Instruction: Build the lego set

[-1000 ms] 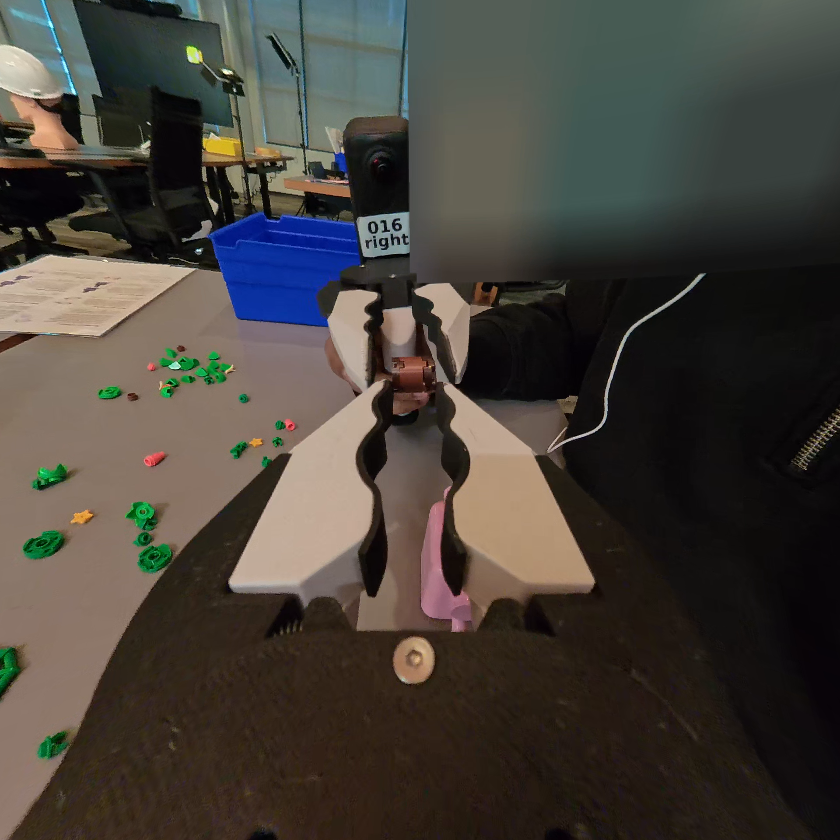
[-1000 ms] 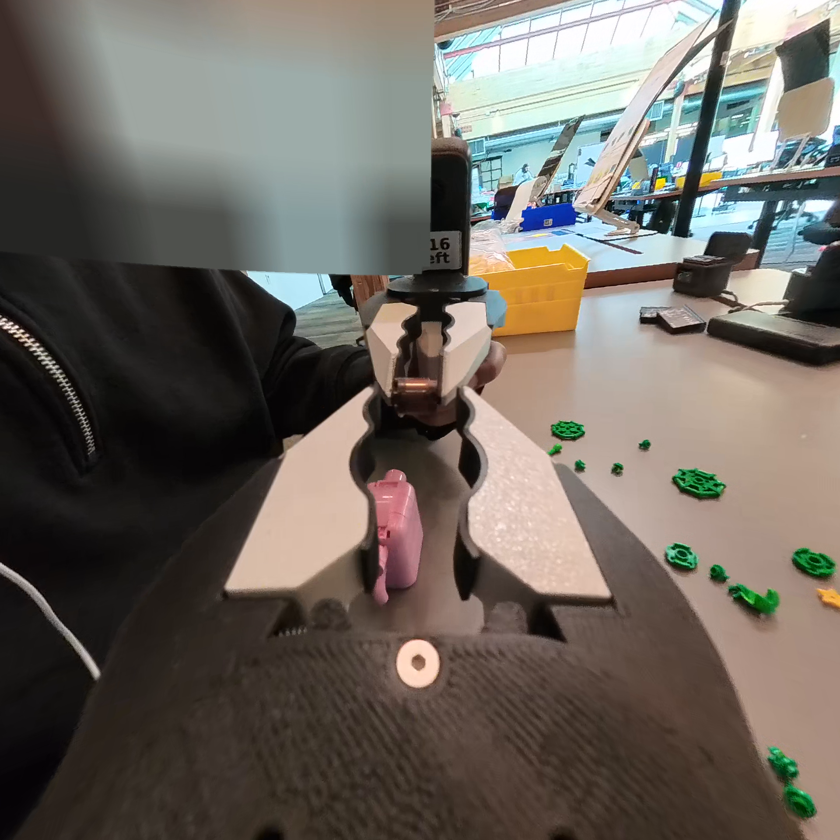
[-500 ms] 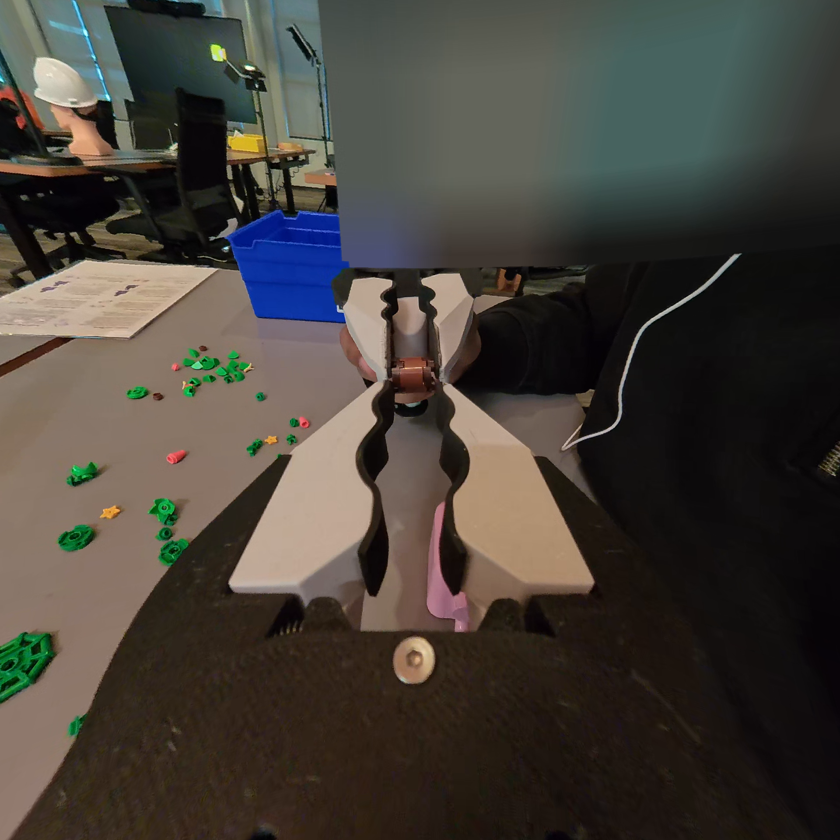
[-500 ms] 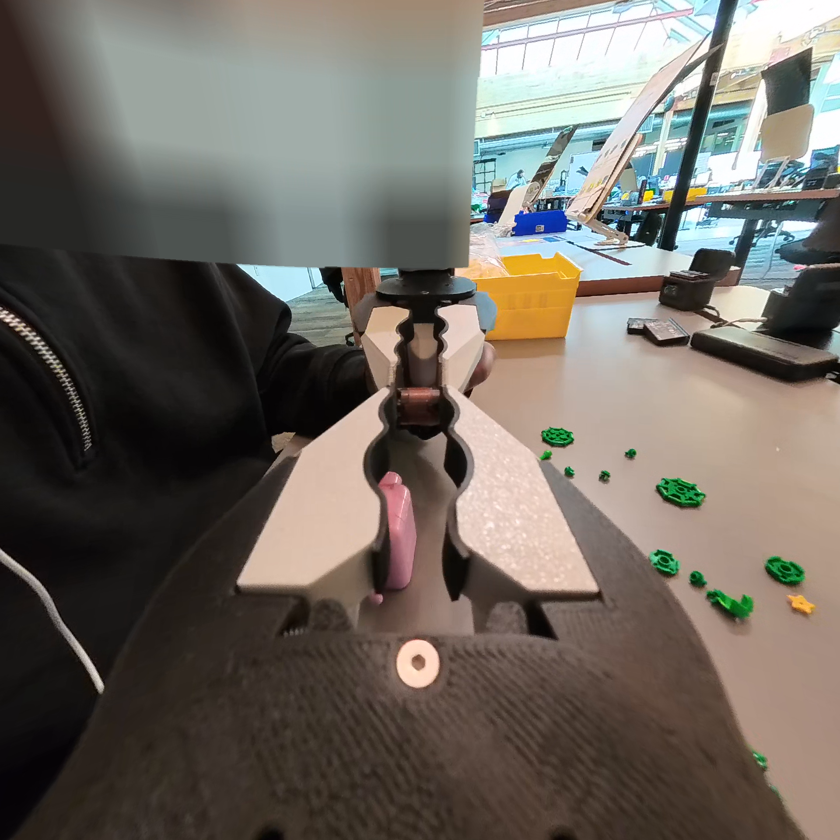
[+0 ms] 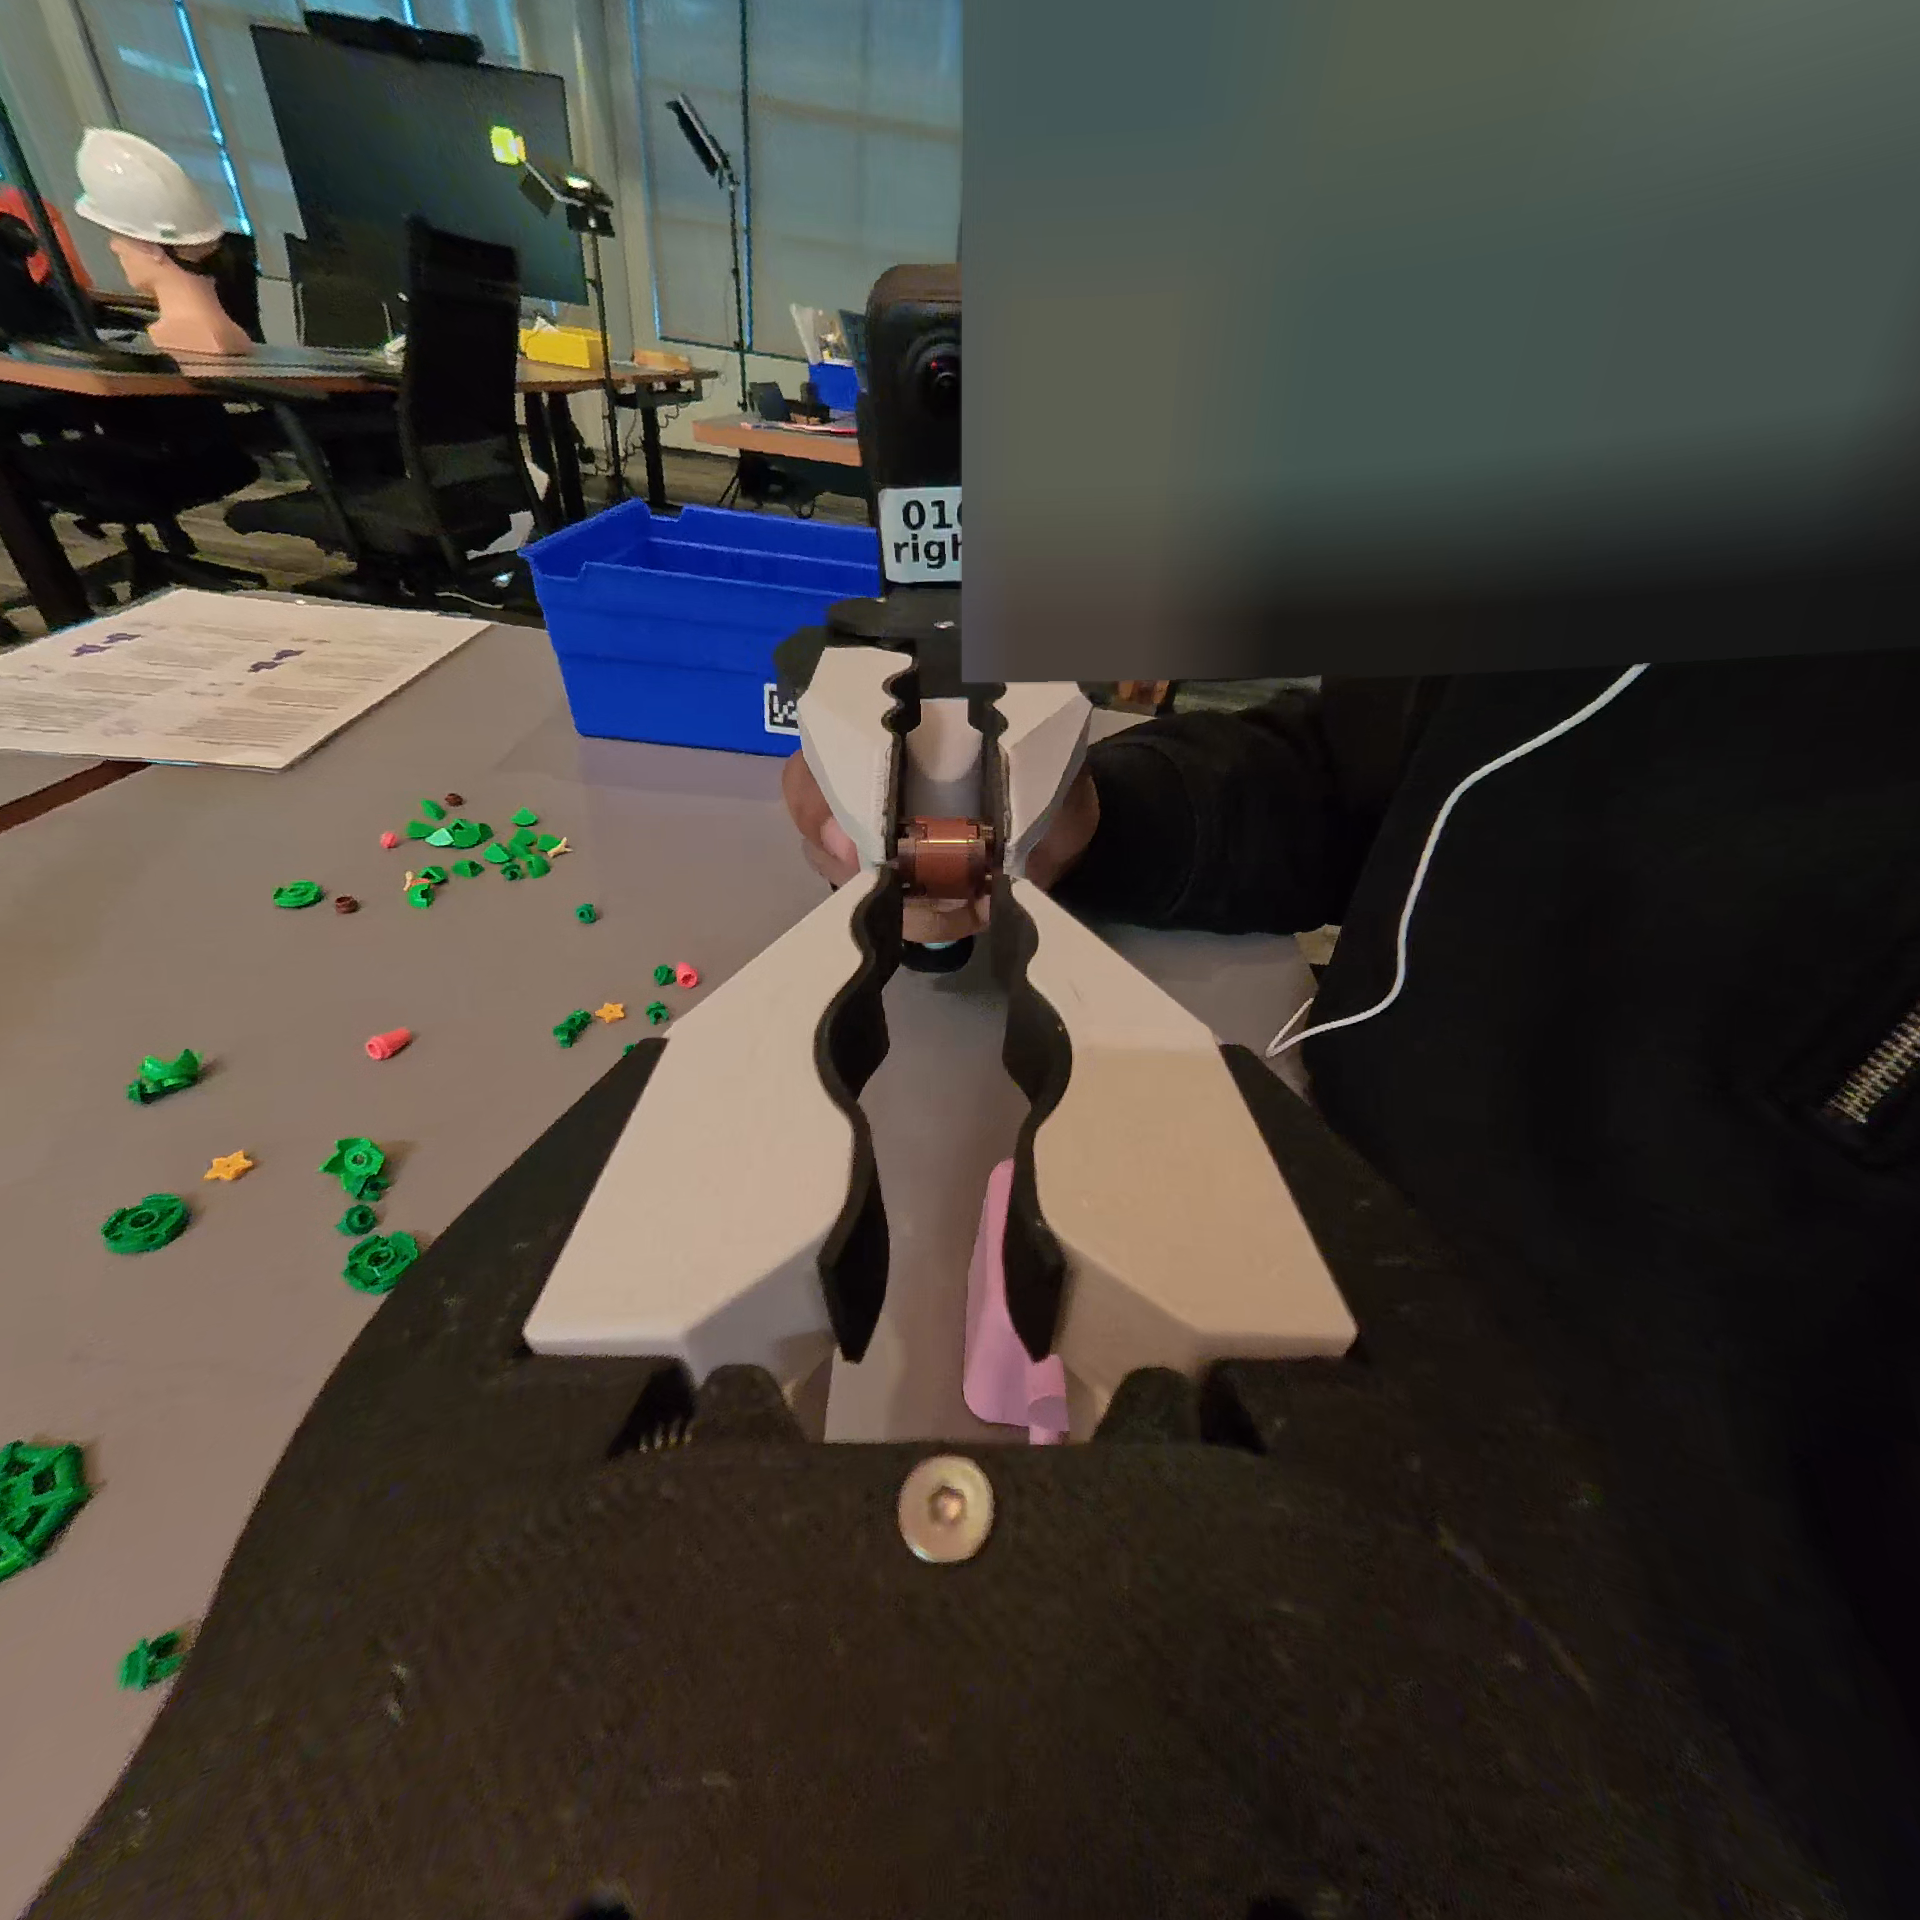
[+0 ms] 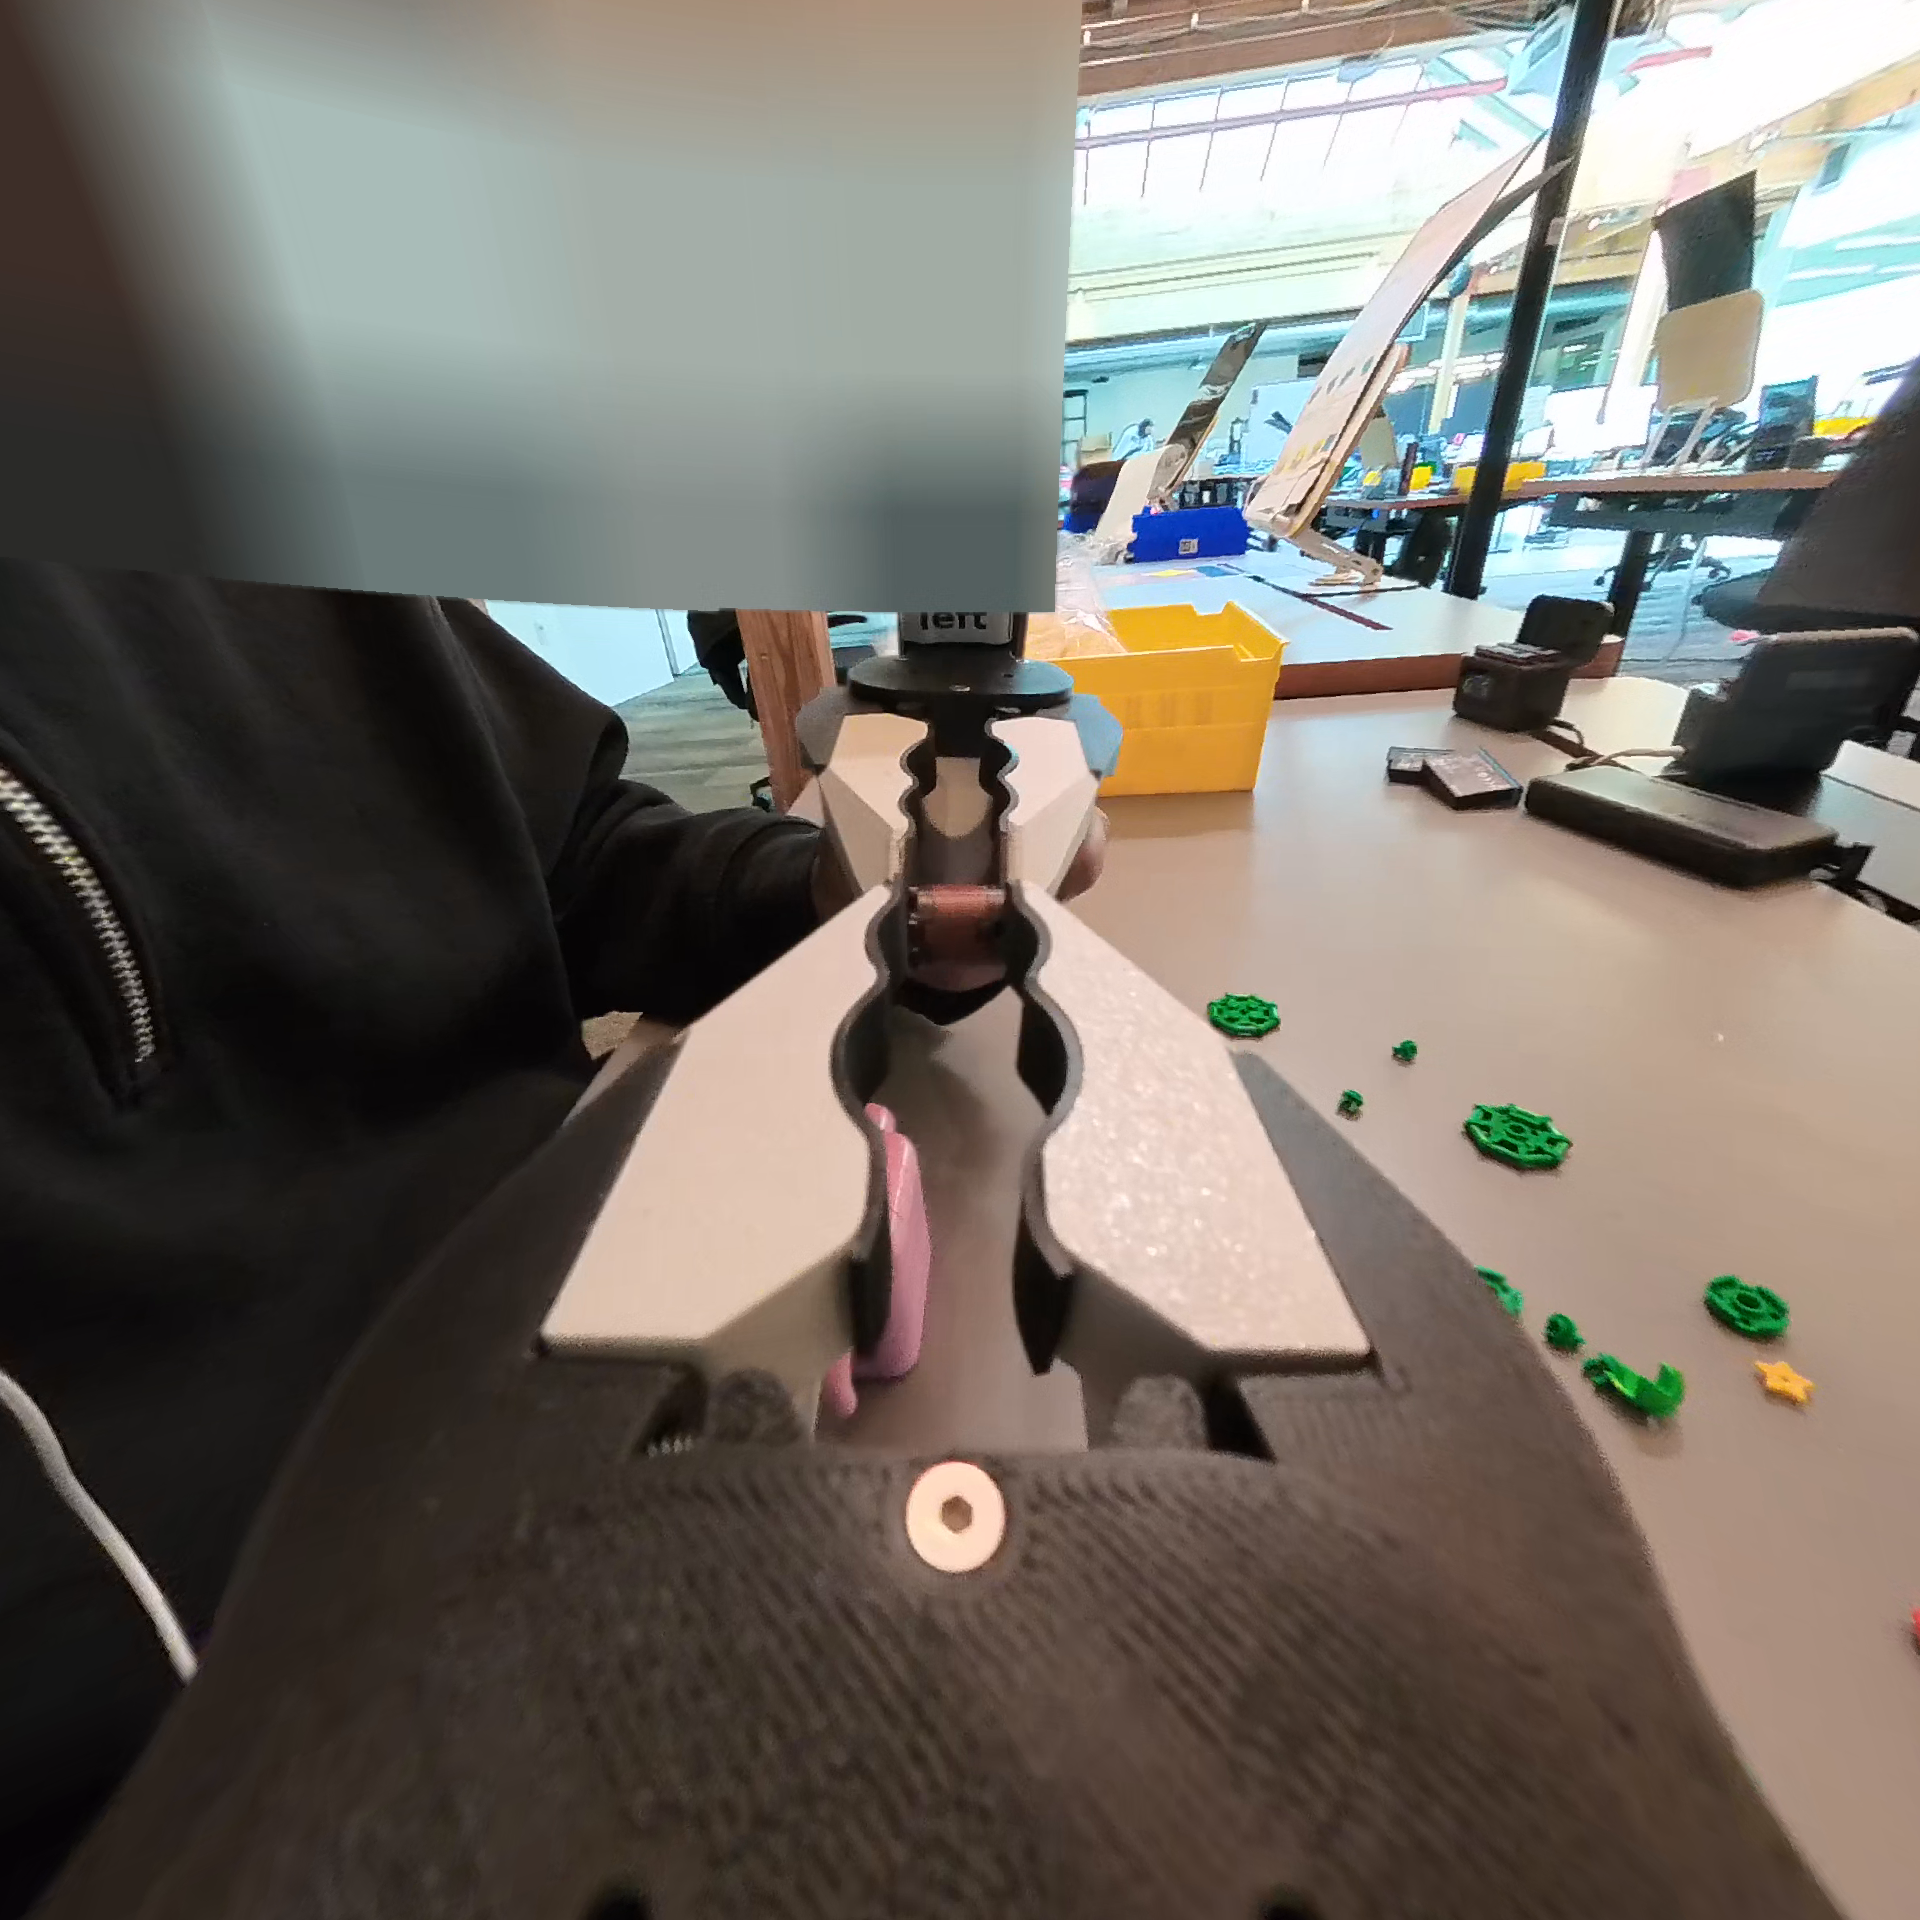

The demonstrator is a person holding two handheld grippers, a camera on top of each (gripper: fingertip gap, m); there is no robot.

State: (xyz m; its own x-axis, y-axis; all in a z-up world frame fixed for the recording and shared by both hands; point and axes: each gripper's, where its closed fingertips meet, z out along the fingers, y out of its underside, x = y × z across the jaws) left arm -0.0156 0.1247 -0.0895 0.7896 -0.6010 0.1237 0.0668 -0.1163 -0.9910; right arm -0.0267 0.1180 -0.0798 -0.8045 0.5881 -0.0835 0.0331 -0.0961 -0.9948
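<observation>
My left gripper (image 5: 943, 896) and my right gripper (image 6: 956, 906) face each other tip to tip above the table's near edge. Each is shut on a small brown round lego piece, and the two pieces meet as one short brown stack (image 5: 943, 868), which also shows in the right wrist view (image 6: 956, 927). The right gripper's far body (image 5: 940, 758) shows in the left wrist view, and the left gripper's body (image 6: 956, 790) in the right wrist view. A pink lego piece (image 5: 992, 1299) lies on the table beneath the fingers, partly hidden; it also shows in the right wrist view (image 6: 899, 1247).
Several green, orange and pink small pieces (image 5: 358, 1174) are scattered over the grey table (image 5: 623, 831), with more in the right wrist view (image 6: 1517, 1135). A blue bin (image 5: 686, 634) and a printed sheet (image 5: 208, 675) stand behind. A yellow bin (image 6: 1184, 707) and black devices (image 6: 1673, 831) are farther off. A person in a black jacket (image 6: 312, 935) sits close. My left and right fingertips are right by each other.
The two grippers have closed in and lined up. The tilted brown piece has straightened, and the two brown pieces now sit pressed together between the tips.
</observation>
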